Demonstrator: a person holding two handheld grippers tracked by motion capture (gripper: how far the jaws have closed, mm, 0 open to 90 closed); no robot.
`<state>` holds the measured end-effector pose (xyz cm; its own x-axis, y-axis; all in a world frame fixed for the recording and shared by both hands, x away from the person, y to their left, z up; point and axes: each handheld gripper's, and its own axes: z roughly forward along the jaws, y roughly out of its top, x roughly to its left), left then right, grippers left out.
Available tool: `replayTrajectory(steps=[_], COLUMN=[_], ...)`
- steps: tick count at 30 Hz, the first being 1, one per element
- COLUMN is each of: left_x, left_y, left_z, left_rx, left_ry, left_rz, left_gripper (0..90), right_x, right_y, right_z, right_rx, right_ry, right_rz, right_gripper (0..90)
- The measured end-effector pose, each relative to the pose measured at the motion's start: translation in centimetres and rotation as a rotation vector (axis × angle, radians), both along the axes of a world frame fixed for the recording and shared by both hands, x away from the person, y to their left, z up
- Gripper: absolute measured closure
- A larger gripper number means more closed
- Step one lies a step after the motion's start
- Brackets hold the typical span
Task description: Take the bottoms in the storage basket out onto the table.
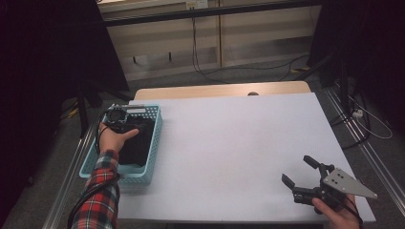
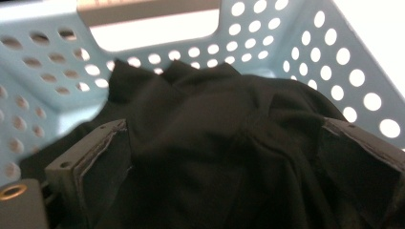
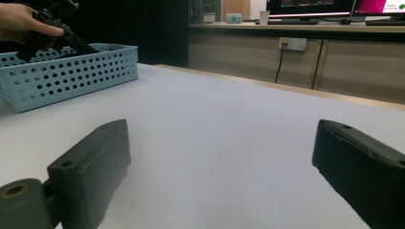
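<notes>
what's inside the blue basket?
A crumpled black cloth lies in the light blue perforated basket, covering most of its floor. The left gripper reaches in over it, jaws open. Anything beneath the cloth is covered and cannot be seen.

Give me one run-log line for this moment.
left gripper: open, over black cloth in blue basket | right gripper: open, nothing between its jaws, low over white table

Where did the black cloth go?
The black cloth lies inside the light blue basket at the table's left edge in the high view, with the left claw open over it.
</notes>
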<state>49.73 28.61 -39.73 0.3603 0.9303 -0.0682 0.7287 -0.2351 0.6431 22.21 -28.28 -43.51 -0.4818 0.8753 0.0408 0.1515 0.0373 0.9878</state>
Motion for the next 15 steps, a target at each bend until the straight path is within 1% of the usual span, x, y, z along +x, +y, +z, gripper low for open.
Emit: replayTrajectory(steps=[1,2,3,6,7,8,9,11,12,13,15], left_x=[-0.1,-0.1,-0.1,-0.2,-0.2,-0.1,0.0,0.0,0.1,0.2,0.3], left_y=[-0.1,-0.1,-0.2,-0.4,-0.4,-0.6,-0.7,-1.1,-1.3,-1.4,-1.5], left_z=[-0.3,-0.6,-0.8,-1.7,-2.0,-2.2,-2.3,-2.6,-2.8,-3.1,-3.2], left_rx=[-0.004,-0.007,0.003,-0.014,-0.016,-0.018,-0.013,0.001,0.007,0.014,0.022], left_ry=[0.018,0.023,0.032,0.041,0.038,0.046,0.048,0.041,0.046,0.035,0.038], left_rz=[-0.006,-0.013,-0.023,-0.016,-0.014,-0.02,-0.028,-0.027,-0.032,-0.026,-0.031], left_gripper=[5.2,5.3,5.5,5.2,5.2,4.8,4.7,4.0,4.0,3.0,2.5], right_x=[0.0,0.0,0.0,0.0,0.0,0.0,0.0,0.0,0.0,0.0,0.0], right_y=[0.0,0.0,0.0,0.0,0.0,0.0,0.0,0.0,0.0,0.0,0.0], right_z=[0.0,0.0,0.0,0.0,0.0,0.0,0.0,0.0,0.0,0.0,0.0], right_rx=[-0.003,-0.001,0.002,0.002,0.002,0.002,0.0,0.001,0.001,0.002,0.003], right_ry=[0.001,0.0,-0.001,0.0,0.0,-0.001,-0.003,-0.001,-0.001,-0.003,-0.003], right_rz=[0.0,-0.002,-0.002,-0.002,-0.002,-0.002,-0.001,-0.002,-0.002,-0.003,-0.001], right_gripper=[5.3,5.3,5.3,5.3,5.3,5.3,5.3,5.3,5.3,5.3,5.3])
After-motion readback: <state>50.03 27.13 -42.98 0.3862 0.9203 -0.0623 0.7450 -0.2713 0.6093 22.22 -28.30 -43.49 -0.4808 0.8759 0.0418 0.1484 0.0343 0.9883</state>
